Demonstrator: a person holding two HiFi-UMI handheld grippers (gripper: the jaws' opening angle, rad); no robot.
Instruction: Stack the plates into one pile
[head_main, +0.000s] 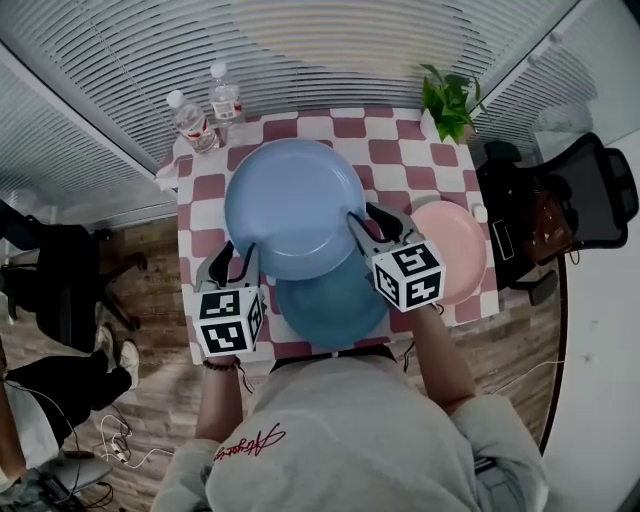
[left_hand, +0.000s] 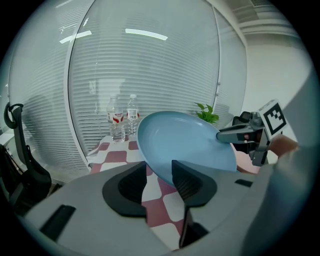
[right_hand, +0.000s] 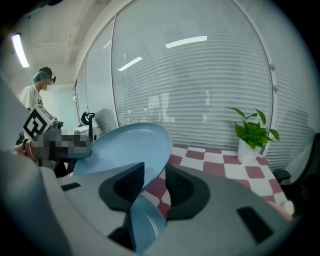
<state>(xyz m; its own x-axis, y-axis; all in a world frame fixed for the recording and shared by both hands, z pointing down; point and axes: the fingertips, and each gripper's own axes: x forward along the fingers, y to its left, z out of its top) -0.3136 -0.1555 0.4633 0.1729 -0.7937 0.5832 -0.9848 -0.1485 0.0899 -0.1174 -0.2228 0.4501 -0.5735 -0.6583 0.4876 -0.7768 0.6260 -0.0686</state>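
Observation:
A large light blue plate (head_main: 293, 205) hangs tilted above the checkered table (head_main: 400, 150), carried between both grippers. My left gripper (head_main: 237, 256) is shut on its near-left rim; in the left gripper view the rim (left_hand: 165, 175) sits between the jaws of that gripper (left_hand: 159, 172). My right gripper (head_main: 365, 218) is shut on its right rim, and the right gripper view shows the plate (right_hand: 125, 147) running out from between that gripper's (right_hand: 155, 177) jaws. A darker blue plate (head_main: 335, 305) lies on the table under the lifted one, near the front edge. A pink plate (head_main: 455, 245) lies flat at the right.
Two water bottles (head_main: 190, 120) (head_main: 225, 98) stand at the table's far left corner, a potted plant (head_main: 450, 100) at the far right corner. A black office chair (head_main: 580, 200) is at the right, another chair (head_main: 60, 280) at the left. Slatted blinds run behind the table.

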